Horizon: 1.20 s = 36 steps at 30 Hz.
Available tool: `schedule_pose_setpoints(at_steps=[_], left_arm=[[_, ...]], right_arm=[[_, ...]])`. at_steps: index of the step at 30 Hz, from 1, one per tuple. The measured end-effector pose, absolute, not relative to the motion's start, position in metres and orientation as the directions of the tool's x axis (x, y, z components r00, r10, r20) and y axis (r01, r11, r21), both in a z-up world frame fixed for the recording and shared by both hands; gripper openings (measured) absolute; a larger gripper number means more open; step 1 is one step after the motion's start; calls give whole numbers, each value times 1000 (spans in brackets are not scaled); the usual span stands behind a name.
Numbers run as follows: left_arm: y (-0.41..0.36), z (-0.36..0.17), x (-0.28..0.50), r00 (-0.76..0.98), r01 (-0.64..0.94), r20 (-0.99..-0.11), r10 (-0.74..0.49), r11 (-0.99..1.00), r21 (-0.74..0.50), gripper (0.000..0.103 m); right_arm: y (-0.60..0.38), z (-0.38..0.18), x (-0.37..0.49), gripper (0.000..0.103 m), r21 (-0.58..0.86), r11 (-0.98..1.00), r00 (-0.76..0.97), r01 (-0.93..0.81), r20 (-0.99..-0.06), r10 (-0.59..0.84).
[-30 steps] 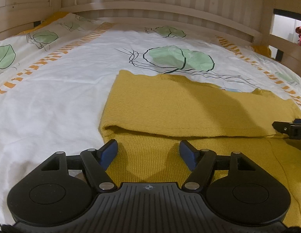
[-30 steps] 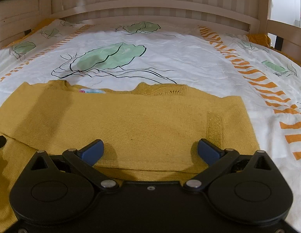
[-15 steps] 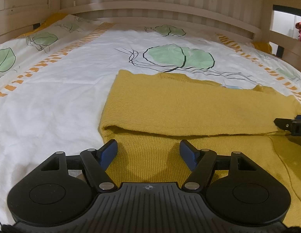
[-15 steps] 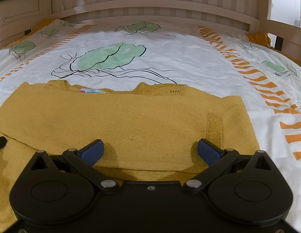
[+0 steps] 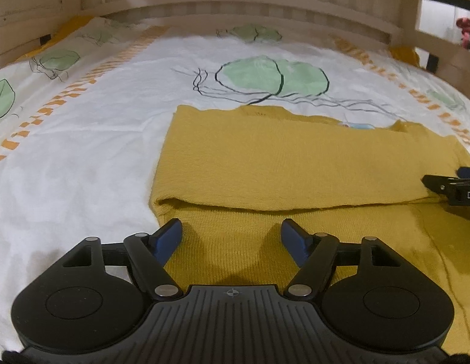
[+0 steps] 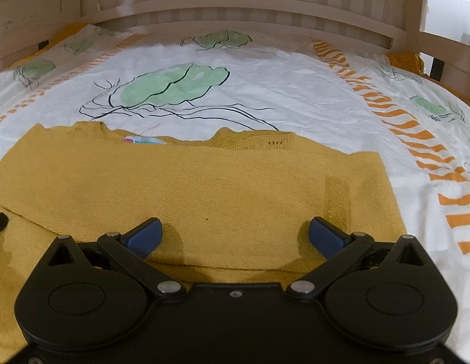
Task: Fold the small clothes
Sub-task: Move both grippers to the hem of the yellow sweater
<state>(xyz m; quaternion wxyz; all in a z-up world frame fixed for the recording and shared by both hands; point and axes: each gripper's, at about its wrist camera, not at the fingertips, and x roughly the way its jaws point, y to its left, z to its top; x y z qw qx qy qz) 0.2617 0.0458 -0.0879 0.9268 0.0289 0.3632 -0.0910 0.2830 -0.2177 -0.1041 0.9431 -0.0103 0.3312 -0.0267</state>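
Observation:
A mustard-yellow knitted sweater (image 5: 280,163) lies flat on the bed, with its sleeves folded across the body. It also shows in the right wrist view (image 6: 186,188), with a label at the neck (image 6: 143,140). My left gripper (image 5: 231,236) is open and empty over the sweater's near left part. My right gripper (image 6: 234,236) is open and empty over the sweater's near right part, wider apart than the left. The right gripper's tip (image 5: 453,186) shows at the right edge of the left wrist view.
The bed has a white cover (image 6: 265,85) with green leaf prints and orange stripes. A wooden rail (image 6: 235,9) runs around the far side and both sides. A yellow cloth (image 6: 404,60) lies at the far right corner.
Both grippers have pulled back and risen slightly, staying open. The sweater has not moved.

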Motion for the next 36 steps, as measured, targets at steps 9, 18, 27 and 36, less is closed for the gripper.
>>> schedule_pose_setpoints(at_steps=[9,18,27,36], left_arm=[[52,-31,193,743,200,-659,-114,978,57,55],[77,-22,112,667,191,-729,-154,981,-33,55],[100,-35,67,633,117,-766,-110,992,-46,55],[106,-49,42,622,113,-778,-88,993,-22,55]], right_arm=[[-235,-49,200,90,-32,999,789,-10,-614,-12],[-265,-25,86,90,116,987,685,108,-728,10],[-266,-35,20,91,138,973,619,187,-785,-8],[-239,-43,1,100,107,986,621,125,-784,6]])
